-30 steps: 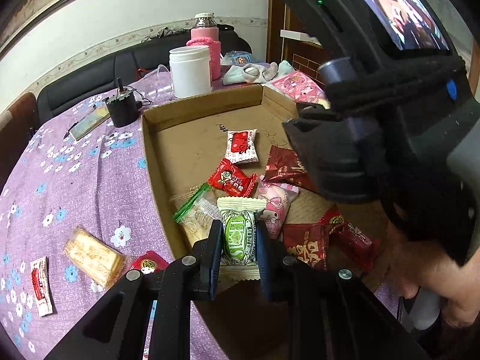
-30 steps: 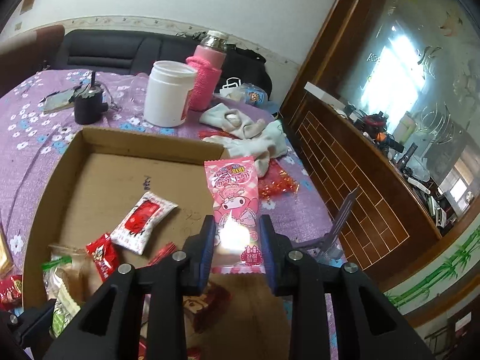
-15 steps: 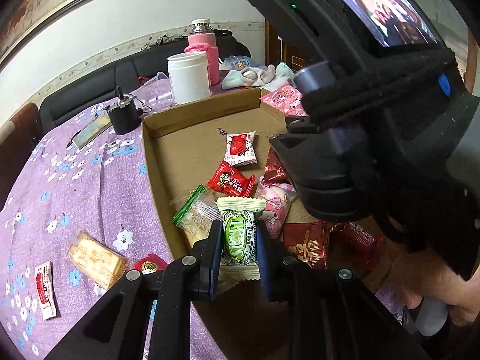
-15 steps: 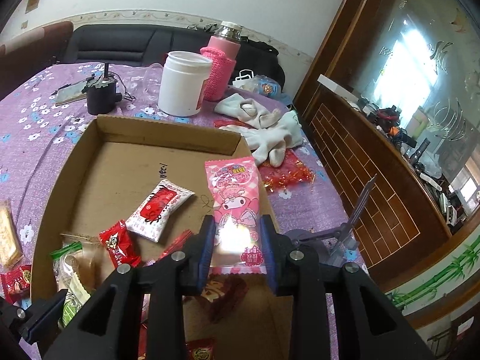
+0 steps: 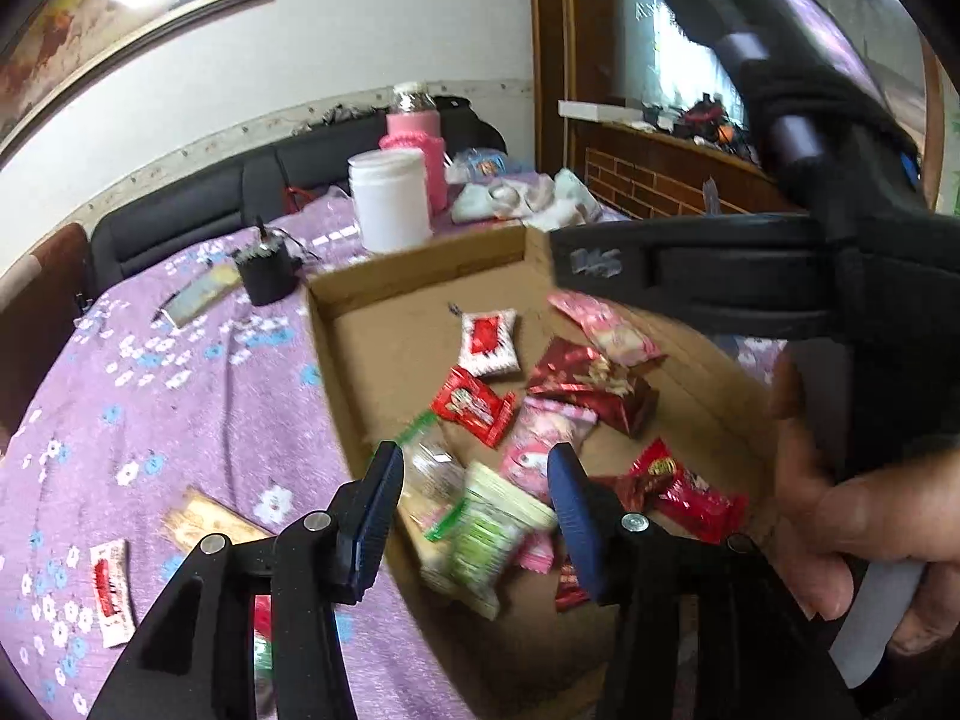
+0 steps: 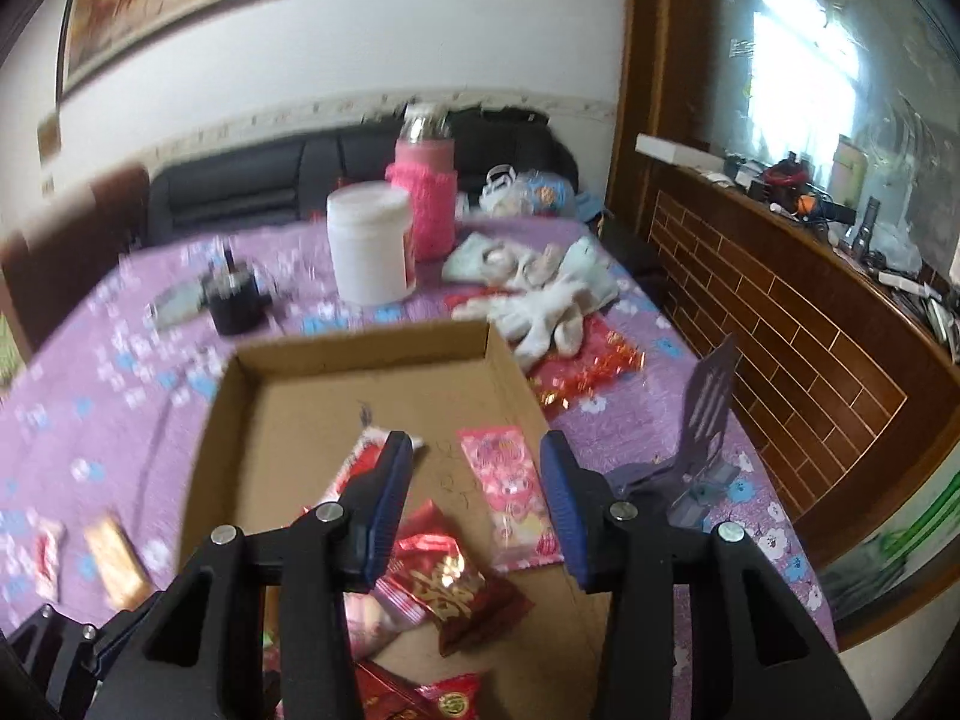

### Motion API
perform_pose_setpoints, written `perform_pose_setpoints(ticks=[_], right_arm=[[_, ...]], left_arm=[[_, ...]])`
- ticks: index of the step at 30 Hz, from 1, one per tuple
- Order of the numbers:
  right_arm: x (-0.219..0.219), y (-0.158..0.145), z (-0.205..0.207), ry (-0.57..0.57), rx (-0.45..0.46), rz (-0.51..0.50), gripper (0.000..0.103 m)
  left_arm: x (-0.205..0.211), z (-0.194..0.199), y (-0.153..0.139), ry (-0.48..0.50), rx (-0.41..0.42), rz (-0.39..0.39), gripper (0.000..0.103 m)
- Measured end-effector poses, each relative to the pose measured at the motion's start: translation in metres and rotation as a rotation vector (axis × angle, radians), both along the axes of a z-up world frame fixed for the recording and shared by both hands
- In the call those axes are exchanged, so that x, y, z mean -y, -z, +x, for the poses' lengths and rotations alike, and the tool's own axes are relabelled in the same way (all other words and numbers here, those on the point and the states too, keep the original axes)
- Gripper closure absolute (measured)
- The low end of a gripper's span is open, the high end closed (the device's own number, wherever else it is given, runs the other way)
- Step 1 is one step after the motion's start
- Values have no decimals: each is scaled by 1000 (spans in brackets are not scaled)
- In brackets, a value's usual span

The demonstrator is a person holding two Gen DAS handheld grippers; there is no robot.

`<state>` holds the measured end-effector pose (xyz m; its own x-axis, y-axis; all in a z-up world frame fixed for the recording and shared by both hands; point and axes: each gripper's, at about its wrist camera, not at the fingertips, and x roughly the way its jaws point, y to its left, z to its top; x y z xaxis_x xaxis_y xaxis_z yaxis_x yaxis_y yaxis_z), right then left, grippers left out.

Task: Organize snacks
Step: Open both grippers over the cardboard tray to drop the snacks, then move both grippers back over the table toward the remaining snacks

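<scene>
Snacks [image 5: 474, 408] lie scattered inside cardboard tray [image 6: 216, 414] below both parted tongs.

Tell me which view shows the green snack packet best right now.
The left wrist view. The green snack packet lies in the cardboard box between the open left tool, whose jaws have just been opening; it is motion-blurred but whole. In the right wrist view I cannot make it out.

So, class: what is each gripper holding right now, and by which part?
Nothing. The left gripper has just been opening; the green packet lies loose between its jaws. The right gripper has also been opening, above the pink packet in the cardboard tray.
</scene>
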<state>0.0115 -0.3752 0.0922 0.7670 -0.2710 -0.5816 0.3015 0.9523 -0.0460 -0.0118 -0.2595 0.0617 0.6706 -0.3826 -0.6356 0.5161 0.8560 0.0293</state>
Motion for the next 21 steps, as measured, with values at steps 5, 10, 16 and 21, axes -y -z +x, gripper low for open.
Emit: perform_pose_setpoints(ticks=[5,10,16,21], right_arm=[[-5,-17,-13,-3,100,21,60],[-15,-26,-17,12,135,-64,60],[-11,-51,-32,33,214,-114,60],[-3,-90,-46,44,257,-204,60]], left_arm=[[-19,9,-20,-51,23,-40,50],[-48,22,-43,-137,30,-46,50],[-113,16,-61,-249,21,-84,50],[-180,6,-65,-358,54,-37,50]])
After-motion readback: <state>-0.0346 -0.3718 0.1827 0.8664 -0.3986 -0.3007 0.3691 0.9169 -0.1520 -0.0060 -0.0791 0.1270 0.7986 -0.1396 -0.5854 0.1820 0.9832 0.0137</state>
